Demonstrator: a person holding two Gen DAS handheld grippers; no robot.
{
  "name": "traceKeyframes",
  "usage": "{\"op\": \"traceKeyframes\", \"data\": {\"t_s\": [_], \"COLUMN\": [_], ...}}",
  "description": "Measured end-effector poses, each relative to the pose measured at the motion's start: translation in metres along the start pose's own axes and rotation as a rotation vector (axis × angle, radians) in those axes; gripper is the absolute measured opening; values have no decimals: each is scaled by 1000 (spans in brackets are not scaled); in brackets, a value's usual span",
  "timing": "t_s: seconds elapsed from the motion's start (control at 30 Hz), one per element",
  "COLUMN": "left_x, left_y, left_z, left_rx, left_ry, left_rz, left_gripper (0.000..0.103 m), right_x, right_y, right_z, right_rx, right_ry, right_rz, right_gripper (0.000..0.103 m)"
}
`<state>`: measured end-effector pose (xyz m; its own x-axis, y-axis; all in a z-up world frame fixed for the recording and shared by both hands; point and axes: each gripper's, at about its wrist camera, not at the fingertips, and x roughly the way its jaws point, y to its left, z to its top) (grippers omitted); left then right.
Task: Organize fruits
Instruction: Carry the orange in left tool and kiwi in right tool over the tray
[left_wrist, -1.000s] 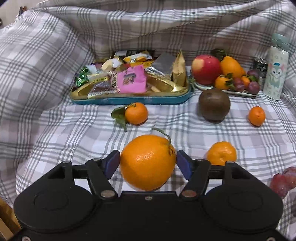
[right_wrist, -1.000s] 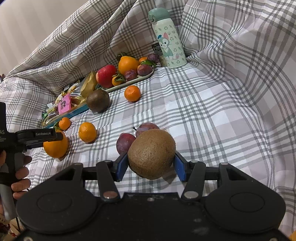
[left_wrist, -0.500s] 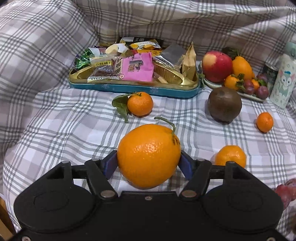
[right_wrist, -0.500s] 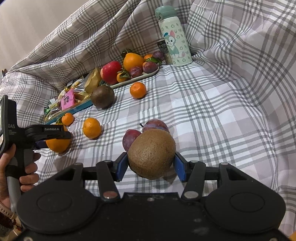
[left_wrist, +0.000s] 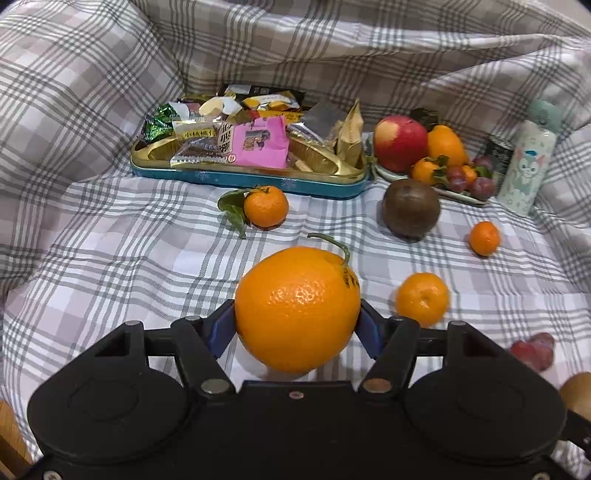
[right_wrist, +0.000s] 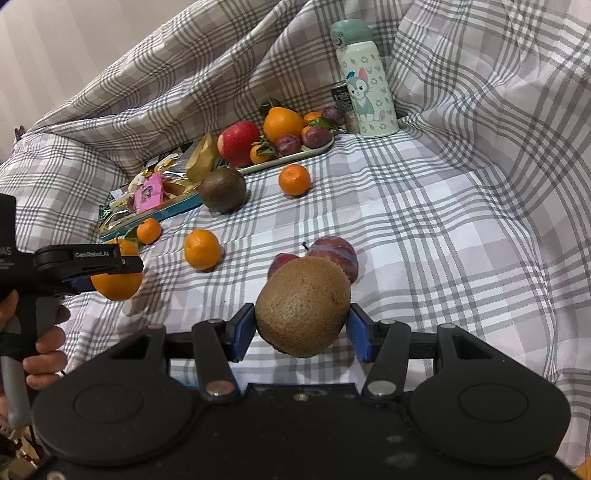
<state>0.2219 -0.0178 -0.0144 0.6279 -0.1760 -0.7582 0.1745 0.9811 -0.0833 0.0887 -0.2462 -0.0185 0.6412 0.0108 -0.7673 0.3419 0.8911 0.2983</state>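
Now your left gripper (left_wrist: 297, 328), clamped on the big orange (left_wrist: 297, 308), has lifted it off the checked cloth (left_wrist: 110, 266). Right gripper (right_wrist: 301, 328) still pinches the kiwi (right_wrist: 303, 304); both go to the fruit plate (right_wrist: 291, 158) next, likely.

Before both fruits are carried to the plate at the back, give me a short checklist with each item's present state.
1. Left gripper pads pressed on the big orange: ok.
2. Right gripper pads pressed on the kiwi: ok.
3. Orange lifted off the checked cloth: cannot tell.
4. Free room on the fruit plate: not ok, it looks crowded.
5. Way to the plate: not ok, a dark round fruit and a small mandarin lie before it.
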Motion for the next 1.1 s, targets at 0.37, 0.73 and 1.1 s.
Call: {"op": "traceKeyframes", "data": {"t_s": [0.37,0.73,1.1], "left_x": [-79,-142,-135], "left_y": [5,-7,-22], "left_z": [-27,-79,-115], "left_rx": [44,128,141], "left_ry": [-64,-81,22], "left_rz": [-46,-87,-135], "left_gripper": [68,68,68], "right_x": [-30,-49,-50], "right_y": [16,35,32], "right_z": [-19,-56,-88], "right_rx": [-63,-98,-103], "right_ry": [-17,-4,24], "right_rz": [13,63,40], "right_gripper": [56,56,56]}}
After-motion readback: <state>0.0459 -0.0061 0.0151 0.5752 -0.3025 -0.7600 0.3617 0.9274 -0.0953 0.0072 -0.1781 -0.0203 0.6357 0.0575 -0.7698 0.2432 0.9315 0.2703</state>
